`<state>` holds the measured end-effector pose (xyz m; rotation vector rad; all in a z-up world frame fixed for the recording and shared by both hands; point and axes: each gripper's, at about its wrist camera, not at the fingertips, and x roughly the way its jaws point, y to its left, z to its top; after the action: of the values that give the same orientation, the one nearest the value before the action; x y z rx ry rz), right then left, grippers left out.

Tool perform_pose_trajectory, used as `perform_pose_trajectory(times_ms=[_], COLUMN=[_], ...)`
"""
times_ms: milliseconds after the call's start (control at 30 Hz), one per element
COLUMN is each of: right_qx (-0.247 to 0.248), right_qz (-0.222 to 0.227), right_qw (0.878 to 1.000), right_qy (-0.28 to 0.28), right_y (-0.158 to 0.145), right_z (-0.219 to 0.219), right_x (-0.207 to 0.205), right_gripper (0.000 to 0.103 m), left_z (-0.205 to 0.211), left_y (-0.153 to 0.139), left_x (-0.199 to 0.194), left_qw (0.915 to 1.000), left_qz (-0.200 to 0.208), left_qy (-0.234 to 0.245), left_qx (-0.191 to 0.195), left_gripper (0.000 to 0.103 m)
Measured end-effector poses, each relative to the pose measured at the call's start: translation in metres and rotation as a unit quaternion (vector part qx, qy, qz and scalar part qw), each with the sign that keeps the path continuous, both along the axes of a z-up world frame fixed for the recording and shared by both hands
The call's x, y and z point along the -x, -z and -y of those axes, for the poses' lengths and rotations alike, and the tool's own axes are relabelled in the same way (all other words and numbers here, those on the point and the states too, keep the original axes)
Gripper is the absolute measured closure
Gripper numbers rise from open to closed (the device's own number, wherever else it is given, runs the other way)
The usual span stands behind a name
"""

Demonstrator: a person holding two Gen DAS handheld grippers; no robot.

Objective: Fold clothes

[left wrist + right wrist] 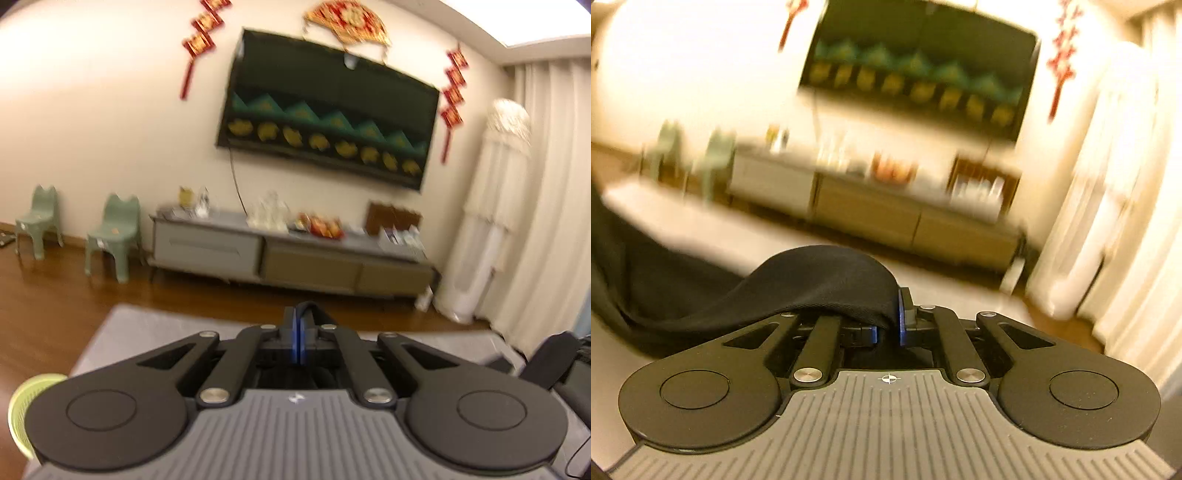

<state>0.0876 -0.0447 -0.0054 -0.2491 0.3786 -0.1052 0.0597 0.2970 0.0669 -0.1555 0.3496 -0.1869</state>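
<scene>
The left gripper [298,332] points a little downward over a grey table [155,328], its jaws pressed together with nothing visible between them. The right gripper [888,325] is tilted, and its view is smeared by blur; its jaws pinch the edge of a black garment [820,280], which arches up over the left finger and trails away to the near left, hanging dark along that side. In the left view a dark piece of cloth [550,362] shows at the far right edge of the table.

Past the table's far edge lies bare wooden floor [55,295], then a low grey cabinet [288,262] against the wall, cluttered on top, under a wall-mounted television [328,110] with red hangings either side. Two small green chairs [110,236] stand left of the cabinet; pale curtains [546,184] close the right. A pale green basket [22,410] sits at the near left.
</scene>
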Motion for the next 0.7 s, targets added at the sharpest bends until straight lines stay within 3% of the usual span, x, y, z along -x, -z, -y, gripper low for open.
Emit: perform_pose_trajectory(times_ms=[100,200,267,300,333,400,467,567,633,700], right_qx=[-0.007,-0.034,-0.073,-0.087,-0.091,-0.075,-0.059,-0.052,-0.065,-0.073], right_qz=[0.008,-0.039,-0.081,-0.105,-0.126,-0.154,-0.177,-0.185,-0.179,-0.172], right_qw=[1.0,0.997,0.99,0.985,0.98,0.979,0.979,0.98,0.981,0.982], right_qy=[0.013,0.053,0.089,0.107,0.121,0.108,0.076,0.055,0.04,0.01], right_y=[-0.051,-0.054,-0.023,0.002,0.025,0.072,0.113,0.149,0.159,0.164], right_z=[0.004,0.003,0.003,0.002,0.002,-0.008,-0.016,-0.009,-0.003,0.002], right_x=[-0.067,-0.18,-0.246,-0.271,-0.291,-0.299,-0.285,-0.246,-0.21,-0.177], right_gripper=[0.094,0.092,0.068,0.039,0.03,0.03,0.026,0.022,0.012,0.008], left_z=[-0.011,-0.015,-0.016,-0.017,-0.018,-0.025,-0.025,0.005,0.031,0.057], left_y=[-0.02,-0.004,0.025,0.042,0.059,0.09,0.113,0.136,0.157,0.184], left_x=[-0.061,-0.141,-0.178,-0.19,-0.202,-0.188,-0.152,-0.084,-0.042,-0.013], left_qw=[0.9993,0.9954,0.9889,0.9842,0.9788,0.977,0.9856,0.9944,0.9854,0.9663], left_qz=[0.003,-0.031,-0.058,-0.072,-0.084,-0.085,-0.077,-0.067,-0.083,-0.102], left_qy=[-0.036,-0.084,-0.129,-0.155,-0.18,-0.192,-0.148,-0.035,0.076,0.141], left_qx=[-0.012,-0.032,-0.044,-0.047,-0.05,-0.037,-0.026,-0.073,-0.128,-0.19], left_gripper=[0.101,0.1,0.093,0.085,0.077,0.073,0.072,0.064,0.043,0.043])
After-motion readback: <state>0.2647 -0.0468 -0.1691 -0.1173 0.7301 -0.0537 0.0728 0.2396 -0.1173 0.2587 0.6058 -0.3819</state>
